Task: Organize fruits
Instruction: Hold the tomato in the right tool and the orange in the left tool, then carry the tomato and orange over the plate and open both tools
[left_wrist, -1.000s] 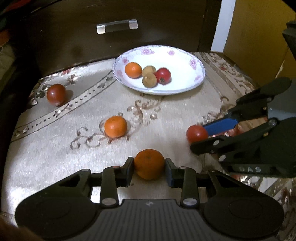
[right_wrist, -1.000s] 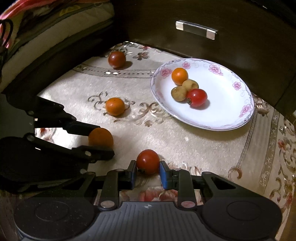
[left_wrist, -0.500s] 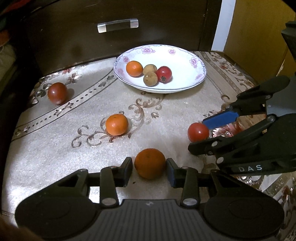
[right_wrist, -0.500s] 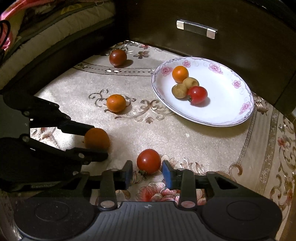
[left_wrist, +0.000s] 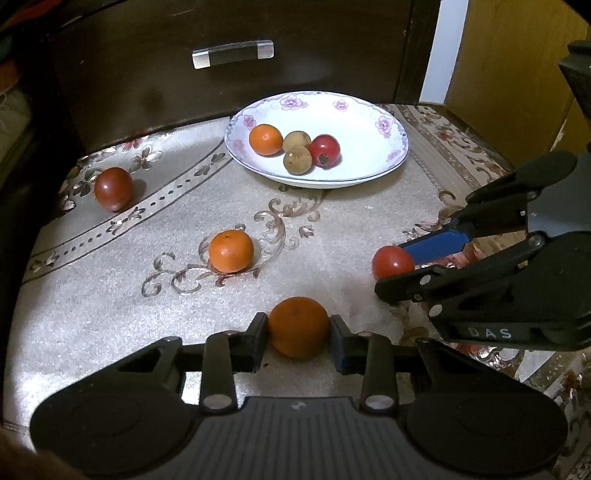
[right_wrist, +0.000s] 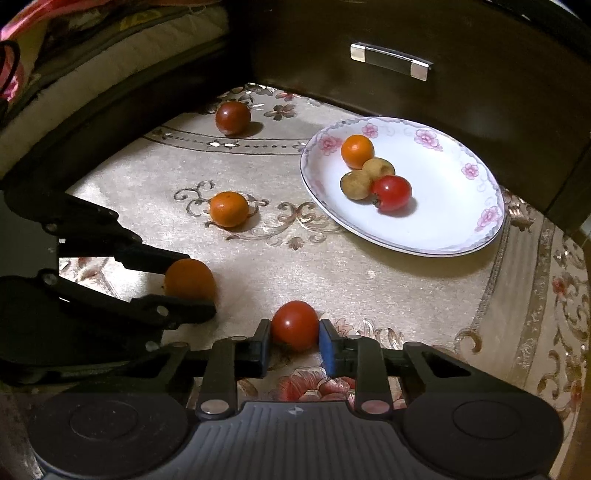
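Observation:
My left gripper (left_wrist: 297, 323) has an orange (left_wrist: 298, 326) between its fingers near the cloth's front edge; its jaws are closing and both pads touch the fruit. To its right, my right gripper (left_wrist: 393, 266) is shut on a red tomato (right_wrist: 294, 323), blue pads pressing both sides. Both fruits rest on the cloth. The right wrist view shows the left gripper (right_wrist: 192, 284) around the same orange (right_wrist: 190, 278). A white flowered plate (left_wrist: 362, 129) at the back holds an orange (left_wrist: 265, 139), two brown round fruits (left_wrist: 297, 159) and a red tomato (left_wrist: 324, 149).
A second orange (left_wrist: 231, 251) lies loose mid-cloth, and a dark red tomato (left_wrist: 113, 188) sits far left near the edge. A dark wooden drawer front with a metal handle (left_wrist: 232, 54) rises behind the plate. A cushion edge (right_wrist: 110, 55) borders the left side.
Half a second ago both grippers had opened a little, leaving gaps beside the orange and the tomato. Now both have closed back onto their fruits. Neither hand has moved.

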